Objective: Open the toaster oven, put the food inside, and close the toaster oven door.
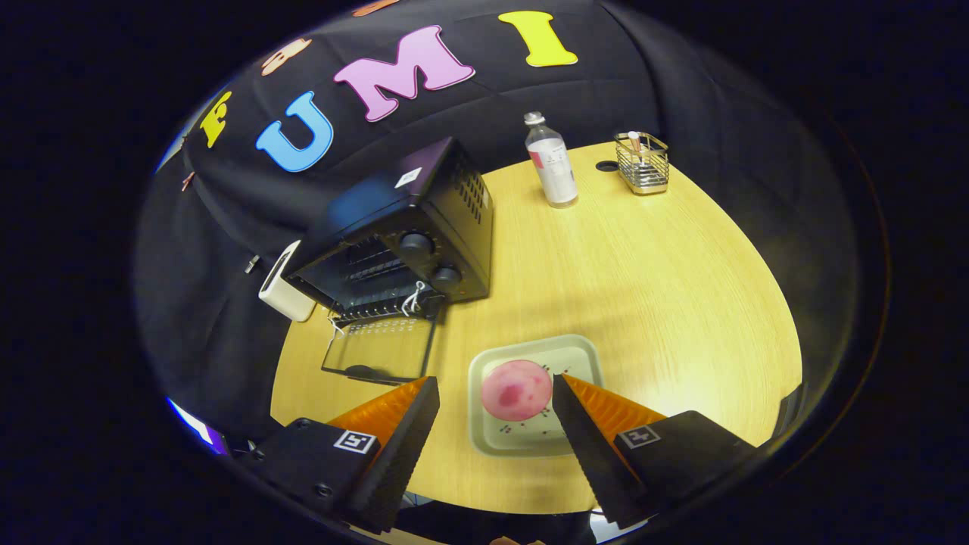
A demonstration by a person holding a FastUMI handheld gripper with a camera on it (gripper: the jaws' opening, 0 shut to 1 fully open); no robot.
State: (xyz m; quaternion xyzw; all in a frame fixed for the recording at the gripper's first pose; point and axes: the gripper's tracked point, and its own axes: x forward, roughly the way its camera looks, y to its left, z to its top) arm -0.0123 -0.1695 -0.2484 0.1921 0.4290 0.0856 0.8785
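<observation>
one relation matters: pink food (516, 389) on tray (581, 356) sits between my tool (496, 390) fingers, tool spread wide, nothing pinched. toaster oven (401, 235) beyond tray, off to left, door (378, 350) already down on table (643, 280).

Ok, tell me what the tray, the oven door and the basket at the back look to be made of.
Tray: pale, matte, probably plastic or melamine; it holds the pink food between the open claw fingers.
Oven door: clear glass, since the wood tabletop shows through, in a dark frame.
Basket: shiny metal wire, likely chromed steel.
</observation>
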